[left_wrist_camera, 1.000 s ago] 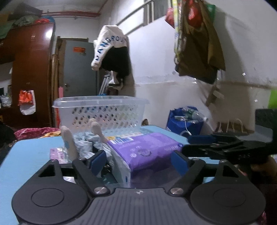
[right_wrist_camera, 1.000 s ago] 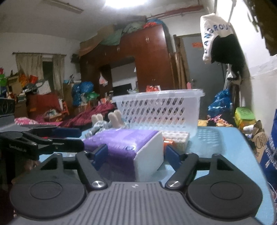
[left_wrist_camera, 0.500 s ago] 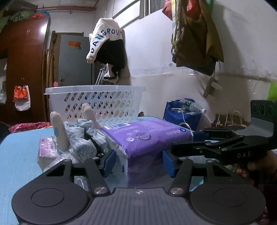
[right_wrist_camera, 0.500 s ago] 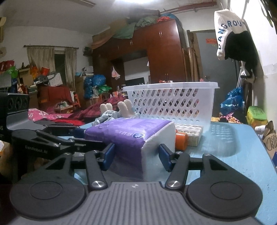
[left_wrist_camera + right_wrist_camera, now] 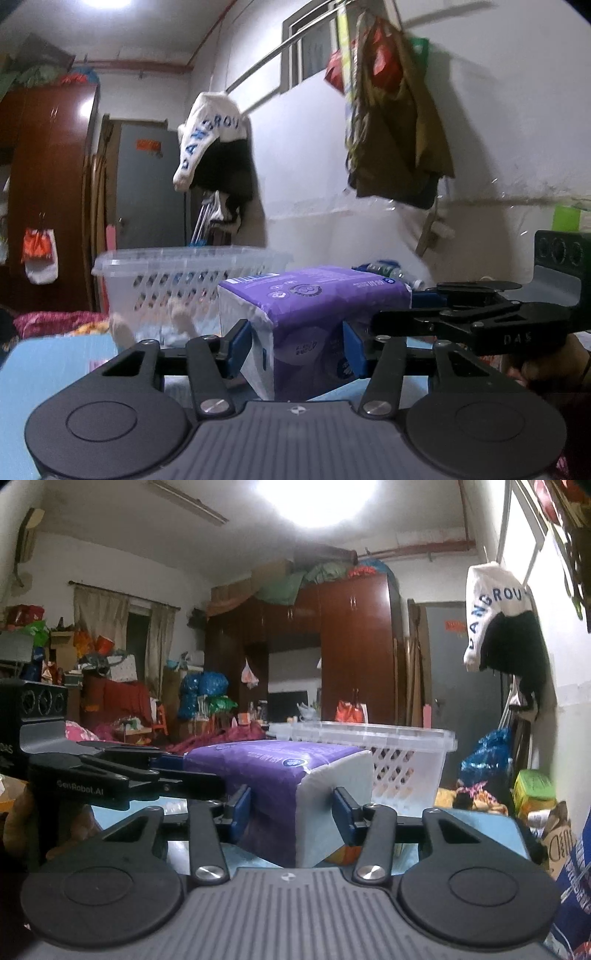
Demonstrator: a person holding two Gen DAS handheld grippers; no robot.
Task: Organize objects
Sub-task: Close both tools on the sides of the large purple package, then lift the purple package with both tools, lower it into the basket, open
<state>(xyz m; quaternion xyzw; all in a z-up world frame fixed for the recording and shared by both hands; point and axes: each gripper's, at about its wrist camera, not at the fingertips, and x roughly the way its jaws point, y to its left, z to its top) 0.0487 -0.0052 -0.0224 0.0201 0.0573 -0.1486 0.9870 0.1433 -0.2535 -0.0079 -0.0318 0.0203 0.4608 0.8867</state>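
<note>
Purple tissue pack [image 5: 314,299], raised above the blue worktop [image 5: 55,365] in front of the white basket [image 5: 184,273]; left gripper [image 5: 297,349] and right gripper [image 5: 291,810] fingers each clench one end of the pack.

The white basket [image 5: 192,280] stands just beyond the purple pack [image 5: 314,317], with open air above its rim.

Probably a cluttered home bedroom: wardrobe [image 5: 354,653], hung clothes [image 5: 218,147].
</note>
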